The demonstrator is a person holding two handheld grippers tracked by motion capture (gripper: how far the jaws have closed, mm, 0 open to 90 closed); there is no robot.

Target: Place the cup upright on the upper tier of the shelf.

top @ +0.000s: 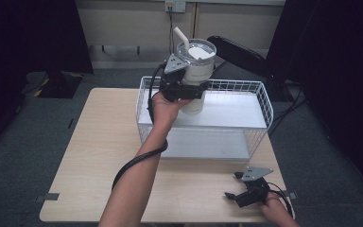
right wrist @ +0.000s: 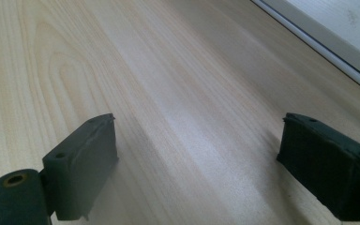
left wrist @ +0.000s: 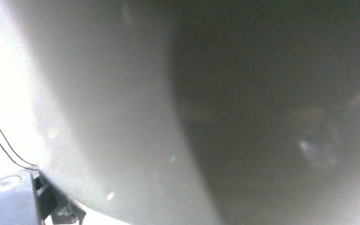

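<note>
White plastic blender jug sat pinched in my left gripper above the white wire basket. My right gripper rested spread on the pale wooden table, near right.

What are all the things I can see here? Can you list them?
cup with lid: one, white, held up in the air above the basket
straw: one, white, sticking out of the cup's lid
wire basket: one, white, at the far side of the table
table: one, light wood, under everything
left gripper: one, black, shut on the cup's side
right gripper: one, black, open, low over the table's near right corner
forearm: one, reaching toward the basket
</note>
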